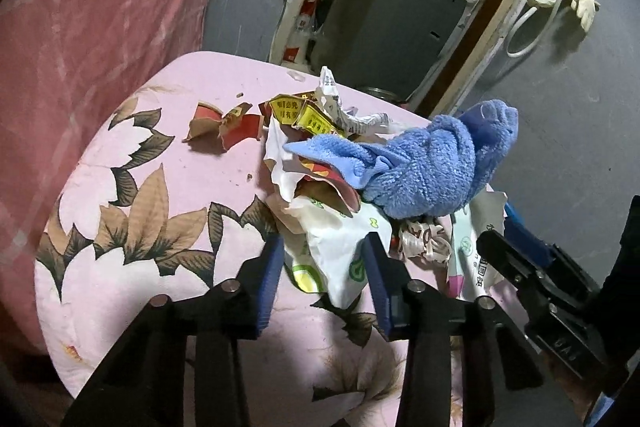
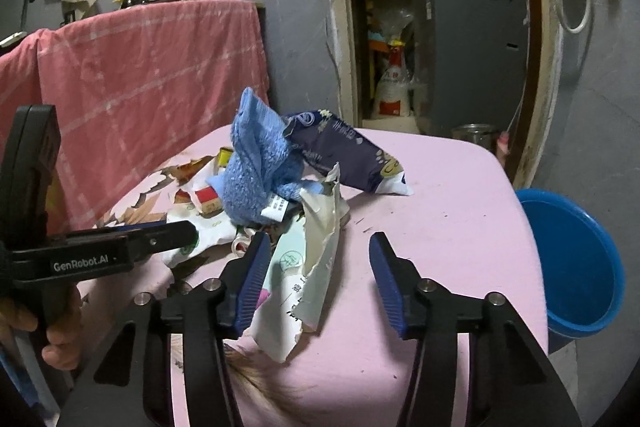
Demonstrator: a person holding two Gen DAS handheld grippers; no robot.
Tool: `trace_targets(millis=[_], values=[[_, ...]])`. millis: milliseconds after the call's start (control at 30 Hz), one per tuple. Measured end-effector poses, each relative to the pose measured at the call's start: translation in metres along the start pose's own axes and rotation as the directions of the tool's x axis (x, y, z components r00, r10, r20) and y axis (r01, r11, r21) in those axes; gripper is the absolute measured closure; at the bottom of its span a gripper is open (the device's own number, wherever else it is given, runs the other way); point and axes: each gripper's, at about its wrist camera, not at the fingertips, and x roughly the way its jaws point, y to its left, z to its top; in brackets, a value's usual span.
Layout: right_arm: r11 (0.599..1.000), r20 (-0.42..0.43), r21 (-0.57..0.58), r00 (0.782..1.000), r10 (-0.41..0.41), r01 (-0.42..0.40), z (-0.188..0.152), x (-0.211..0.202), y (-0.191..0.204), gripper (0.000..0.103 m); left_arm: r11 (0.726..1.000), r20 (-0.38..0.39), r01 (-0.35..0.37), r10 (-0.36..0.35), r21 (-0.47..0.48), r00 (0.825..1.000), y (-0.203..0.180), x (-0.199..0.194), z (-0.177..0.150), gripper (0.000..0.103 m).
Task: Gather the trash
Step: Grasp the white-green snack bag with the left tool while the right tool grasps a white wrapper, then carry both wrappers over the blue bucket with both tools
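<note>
A heap of trash lies on the table's pink flowered cloth (image 1: 160, 187): torn red and yellow carton pieces (image 1: 224, 127), crumpled wrappers and a dark blue packet (image 2: 344, 151). A blue towel (image 1: 432, 163) rests on top of the heap. My left gripper (image 1: 324, 259) has its blue pads against both sides of a white wrapper with green print (image 1: 340, 247). My right gripper (image 2: 320, 263) stands around a pale torn packet (image 2: 316, 267). That packet touches the left pad, with a gap to the right pad. A hand holds the left gripper (image 2: 160, 243) at the left edge of the right wrist view.
A blue basin (image 2: 576, 267) stands on the floor past the table's right edge. A pink cloth (image 2: 160, 75) hangs behind the table on the left. A doorway at the back shows a grey cabinet (image 1: 392, 19). A metal cup (image 2: 476, 135) stands beyond the far edge.
</note>
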Motion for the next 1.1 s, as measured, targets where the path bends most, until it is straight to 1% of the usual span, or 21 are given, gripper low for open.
trace_targets(millis=[67, 133, 267, 333, 433, 500, 600, 833, 933, 1100], values=[[1.0, -0.009, 0.002, 1.0, 0.006, -0.006, 0.0, 0.002, -0.001, 0.06, 1.0, -0.003, 0.005, -0.005, -0.004, 1.0, 0.0, 0.0, 0.002, 0.075], [1.0, -0.021, 0.005, 1.0, 0.014, -0.014, 0.0, 0.005, -0.002, 0.064, 1.0, -0.013, 0.019, -0.019, -0.012, 1.0, 0.0, 0.001, 0.003, 0.084], [0.999, -0.036, 0.014, 0.999, 0.03, -0.029, 0.0, 0.008, -0.003, 0.075, 0.999, -0.016, 0.042, -0.042, -0.023, 0.999, 0.001, 0.0, 0.004, 0.093], [0.999, -0.045, 0.014, 0.998, 0.038, -0.037, -0.002, 0.009, -0.003, 0.079, 0.998, -0.022, 0.051, -0.052, -0.037, 0.998, 0.003, -0.001, 0.003, 0.099], [0.999, -0.058, 0.015, 0.998, 0.038, -0.037, -0.003, 0.01, -0.002, 0.087, 0.997, -0.019, 0.067, -0.068, -0.048, 0.998, 0.002, -0.007, 0.0, 0.101], [0.999, -0.059, 0.021, 0.998, 0.03, -0.029, -0.004, 0.008, -0.003, 0.094, 0.996, -0.014, 0.074, -0.075, -0.043, 0.997, -0.001, -0.012, -0.004, 0.101], [0.999, -0.057, 0.034, 0.998, 0.028, -0.026, -0.007, 0.003, -0.006, 0.098, 0.996, -0.001, 0.084, -0.084, -0.031, 0.996, -0.005, -0.022, -0.012, 0.102], [0.998, -0.029, 0.057, 1.0, 0.011, -0.009, -0.02, -0.015, -0.011, 0.1, 0.997, 0.031, 0.078, -0.078, -0.004, 0.997, -0.019, -0.047, -0.034, 0.103], [0.998, 0.001, 0.066, 1.0, 0.007, -0.007, -0.022, -0.027, -0.011, 0.1, 0.998, 0.039, 0.069, -0.069, 0.011, 0.997, -0.027, -0.056, -0.046, 0.103], [0.998, 0.076, 0.055, 0.997, -0.017, 0.013, -0.024, -0.053, -0.008, 0.1, 0.996, 0.092, 0.053, -0.06, 0.071, 0.994, -0.049, -0.07, -0.058, 0.103]])
